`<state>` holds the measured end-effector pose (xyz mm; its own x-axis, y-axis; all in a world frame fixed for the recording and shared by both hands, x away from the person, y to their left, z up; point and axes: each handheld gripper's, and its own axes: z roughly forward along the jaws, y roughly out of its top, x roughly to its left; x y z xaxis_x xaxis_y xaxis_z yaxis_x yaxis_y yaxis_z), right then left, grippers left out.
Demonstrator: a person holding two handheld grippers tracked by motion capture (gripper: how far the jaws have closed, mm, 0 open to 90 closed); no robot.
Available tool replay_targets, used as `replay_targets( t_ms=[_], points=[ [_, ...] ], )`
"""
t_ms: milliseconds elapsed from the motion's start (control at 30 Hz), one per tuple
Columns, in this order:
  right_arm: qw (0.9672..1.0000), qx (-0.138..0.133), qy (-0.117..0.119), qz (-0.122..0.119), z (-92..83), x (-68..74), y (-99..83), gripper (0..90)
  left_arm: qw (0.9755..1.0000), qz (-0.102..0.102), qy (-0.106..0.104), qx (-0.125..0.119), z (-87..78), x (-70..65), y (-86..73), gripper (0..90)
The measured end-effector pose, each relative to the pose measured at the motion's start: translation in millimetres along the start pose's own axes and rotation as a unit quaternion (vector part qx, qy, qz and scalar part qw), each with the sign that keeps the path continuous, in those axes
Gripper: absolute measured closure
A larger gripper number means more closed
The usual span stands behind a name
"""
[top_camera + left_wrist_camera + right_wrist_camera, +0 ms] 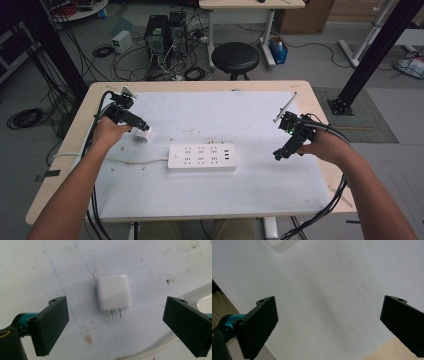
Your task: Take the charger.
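High view: white power strip [202, 157] lies mid-table on the white mat [240, 190], its cord [135, 161] running off to the left. Left gripper [143, 127] sits just above-left of the strip, right over a small white charger [142, 134]; from this angle I can't tell if it touches it. Right gripper [279, 154] hovers well apart on the right side, near the mat's edge, over bare mat. Left gripper view: left jaws spread wide, nothing held; the charger [114, 292] lies flat on the mat centred between them and farther ahead, two metal prongs [116, 314] pointing back toward the camera. A corner of the strip [206, 301] and a stretch of cord [160, 348] show at the right. Right gripper view: right jaws equally wide, empty, over bare mat [332, 295]; a strip corner [280, 243] sits at the top edge. Handling guess: the charger is likely light, rigid, with a glossy plastic shell, so slippery; grip across the two flat side faces, mid-body, and keep off the prongs, which could bend. No brand, label or readable writing on the charger or strip at this resolution.
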<state>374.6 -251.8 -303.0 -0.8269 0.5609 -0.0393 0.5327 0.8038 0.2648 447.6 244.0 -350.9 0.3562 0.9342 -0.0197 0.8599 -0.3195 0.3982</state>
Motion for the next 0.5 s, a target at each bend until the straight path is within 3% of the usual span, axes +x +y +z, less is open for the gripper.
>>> replay_targets(
  t_ms=[300, 500],
  points=[
    [1.0000, -0.001, 0.006, -0.004, 3.1, -1.4, 0.7, 0.8, 1.0000, -0.006, 0.001, 0.006, 30.6, -0.5, 1.9, 6.5],
    [1.0000, 0.002, 0.009, -0.003, 5.5, 0.5, 1.9, 0.8, 0.9997, -0.012, 0.012, 0.017, 51.1, -2.1, 2.0, 7.9]
  ],
)
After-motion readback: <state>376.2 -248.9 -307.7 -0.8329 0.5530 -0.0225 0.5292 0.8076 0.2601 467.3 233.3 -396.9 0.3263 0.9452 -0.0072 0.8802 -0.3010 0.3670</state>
